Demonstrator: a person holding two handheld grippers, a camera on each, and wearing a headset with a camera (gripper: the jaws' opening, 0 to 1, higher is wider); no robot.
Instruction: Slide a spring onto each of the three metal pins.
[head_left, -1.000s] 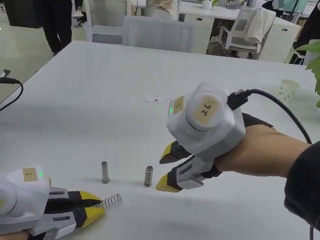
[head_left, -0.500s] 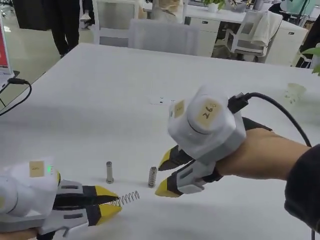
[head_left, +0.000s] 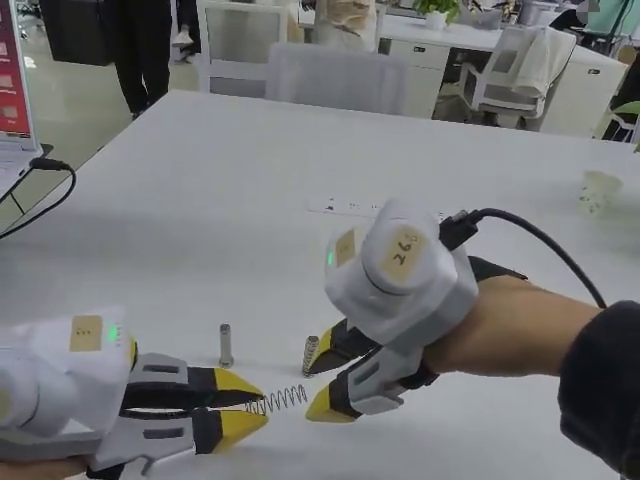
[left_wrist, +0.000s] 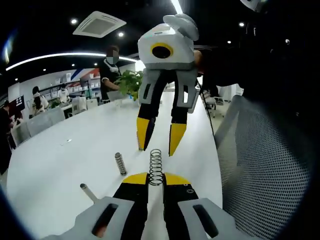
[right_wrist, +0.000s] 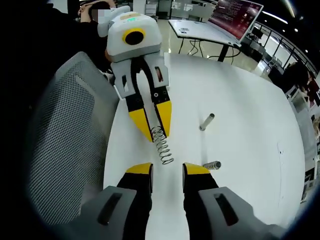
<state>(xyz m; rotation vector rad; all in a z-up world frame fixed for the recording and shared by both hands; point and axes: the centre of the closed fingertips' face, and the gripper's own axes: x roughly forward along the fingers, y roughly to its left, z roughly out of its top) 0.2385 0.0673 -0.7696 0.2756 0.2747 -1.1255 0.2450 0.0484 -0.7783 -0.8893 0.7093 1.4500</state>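
Now the left gripper (head_left: 252, 408) is pinching 1 end of a loose spring (head_left: 283, 399) between its yellow tips. The spring is sticking out toward the right gripper (head_left: 316, 390), whose jaws are standing spread apart just beside its free end. Behind them on the white table (head_left: 200, 200), 1 pin (head_left: 311, 353) is already wearing a spring, and a bare pin (head_left: 226, 345) is standing upright near it.
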